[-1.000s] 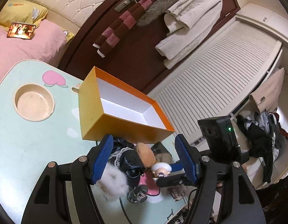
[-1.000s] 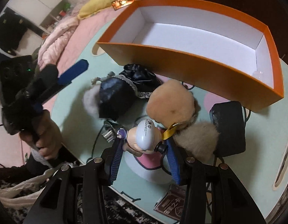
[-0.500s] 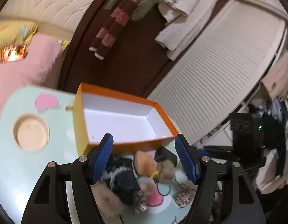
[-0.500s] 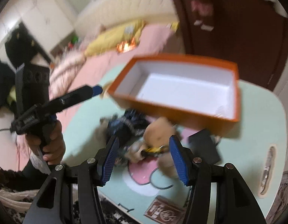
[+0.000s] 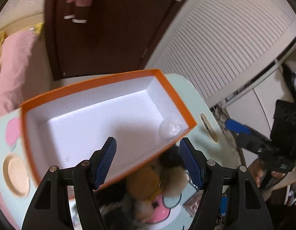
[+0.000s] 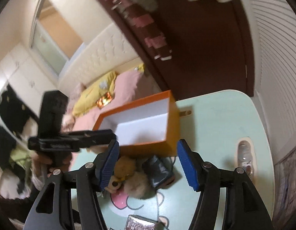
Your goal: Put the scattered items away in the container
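An orange box with a white inside stands open on the pale green table; a clear crumpled thing lies in its near right corner. The box also shows in the right wrist view. A pile of items lies in front of it: a tan plush, a beige pompom, a black pouch. My left gripper is open and empty above the box's near wall. My right gripper is open and empty above the pile. The left gripper also shows in the right wrist view.
A small packet lies near the table's front edge. The table has a round recess at the left and a handle slot at the right. A bed with pink bedding and a dark door stand behind.
Both grippers have risen away from the pile and tilted up. The left now looks down into the box. The right no longer brackets the small figure.
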A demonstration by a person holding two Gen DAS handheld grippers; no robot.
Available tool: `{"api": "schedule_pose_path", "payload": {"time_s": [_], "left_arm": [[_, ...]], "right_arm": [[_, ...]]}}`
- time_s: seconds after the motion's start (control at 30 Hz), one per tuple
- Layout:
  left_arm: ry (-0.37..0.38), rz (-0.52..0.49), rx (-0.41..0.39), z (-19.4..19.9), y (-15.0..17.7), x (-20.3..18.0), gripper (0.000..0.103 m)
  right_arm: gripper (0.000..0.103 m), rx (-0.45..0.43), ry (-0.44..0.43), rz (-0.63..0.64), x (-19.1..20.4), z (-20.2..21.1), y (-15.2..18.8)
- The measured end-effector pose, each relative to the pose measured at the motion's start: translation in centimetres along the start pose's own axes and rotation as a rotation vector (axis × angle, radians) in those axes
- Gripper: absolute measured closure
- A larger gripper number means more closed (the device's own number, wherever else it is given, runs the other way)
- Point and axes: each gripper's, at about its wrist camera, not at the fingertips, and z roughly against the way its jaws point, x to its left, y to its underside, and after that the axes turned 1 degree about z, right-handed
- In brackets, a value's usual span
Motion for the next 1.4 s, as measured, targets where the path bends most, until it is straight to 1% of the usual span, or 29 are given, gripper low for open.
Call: {"api": "schedule_pose_path", "payload": {"time_s": [0.07, 0.13, 0.2, 0.23, 0.27, 0.3, 0.37, 0.47, 0.5, 0.57, 0.6, 0.63, 0.67, 0.7, 0.77, 0.87, 1.0, 1.07, 1.1, 1.2, 1.27, 1.33, 1.4], "left_arm": [[0.042, 0.005, 0.050, -1.6, -1.2, -0.5, 0.034], [0.088, 0.041, 0.117, -3.4, -2.3, -0.5, 0.036], [0.104, 0.088, 0.192, -5.3, -2.9, -0.3, 0.046], [0.116, 0.115, 0.223, -6.1, -3.1, -0.1, 0.048], [0.136, 0.132, 0.241, -6.7, -3.3, 0.0, 0.052], [0.149, 0.144, 0.259, -7.3, -3.3, 0.1, 0.054], [0.146, 0.162, 0.265, -7.9, -3.4, 0.3, 0.054], [0.185, 0.185, 0.267, -8.6, -3.3, 0.5, 0.054], [0.187, 0.187, 0.268, -8.9, -3.3, 0.5, 0.059], [0.166, 0.164, 0.279, -9.5, -3.0, 0.3, 0.072], [0.186, 0.175, 0.282, -9.6, -3.0, 0.3, 0.076], [0.202, 0.196, 0.283, -9.6, -3.1, 0.4, 0.077], [0.208, 0.208, 0.279, -9.5, -3.1, 0.6, 0.081], [0.210, 0.211, 0.268, -9.2, -3.2, 0.7, 0.085], [0.190, 0.200, 0.235, -8.1, -3.4, 0.9, 0.085], [0.205, 0.198, 0.151, -5.0, -3.9, 1.5, 0.086], [0.186, 0.187, -0.023, 2.1, -3.4, 2.8, 0.086], [0.196, 0.180, -0.082, 4.9, -2.5, 3.4, 0.086], [0.198, 0.176, -0.096, 5.9, -2.0, 3.8, 0.086], [0.165, 0.168, -0.101, 8.1, 1.3, 4.7, 0.086], [0.123, 0.195, -0.103, 9.1, 4.0, 5.9, 0.085], [0.088, 0.289, -0.153, 10.1, 7.1, 7.9, 0.086], [0.075, 0.368, -0.183, 10.4, 9.5, 9.8, 0.086]], "right_arm": [[0.041, -0.010, 0.008, -0.004, -0.6, 0.5, -0.3], [0.041, -0.009, 0.009, -0.007, -0.9, 0.8, -0.4], [0.041, -0.001, -0.001, -0.017, -1.4, 0.8, -0.4], [0.041, 0.000, -0.004, -0.022, -1.5, 0.8, -0.4], [0.041, 0.001, -0.007, -0.026, -1.7, 0.8, -0.4], [0.041, 0.004, -0.010, -0.031, -1.9, 0.7, -0.4], [0.041, 0.010, -0.017, -0.042, -2.2, 0.5, -0.4], [0.041, 0.019, -0.023, -0.054, -2.5, 0.2, -0.4], [0.041, 0.021, -0.024, -0.057, -2.6, 0.2, -0.4], [0.041, 0.024, -0.029, -0.065, -2.8, 0.2, -0.4], [0.041, 0.025, -0.033, -0.069, -2.8, 0.2, -0.4], [0.041, 0.026, -0.034, -0.071, -2.8, 0.2, -0.4], [0.041, 0.027, -0.032, -0.072, -2.8, 0.2, -0.4], [0.041, 0.028, -0.031, -0.073, -2.8, 0.2, -0.4], [0.041, 0.030, -0.032, -0.072, -2.8, 0.3, -0.4], [0.041, 0.032, -0.029, -0.064, -2.7, 0.4, -0.3], [0.041, 0.037, -0.031, -0.054, -2.3, 0.3, -0.2], [0.041, 0.042, -0.034, -0.047, -2.0, 0.2, -0.2], [0.041, 0.044, -0.036, -0.044, -1.8, 0.2, -0.2], [0.040, 0.052, -0.041, -0.029, -1.2, 0.1, 0.0], [0.040, 0.059, -0.038, -0.016, -0.8, -0.1, 0.1], [0.040, 0.072, -0.036, 0.001, -0.2, -0.3, 0.3], [0.040, 0.084, -0.032, 0.024, 0.5, -0.5, 0.6]]}}
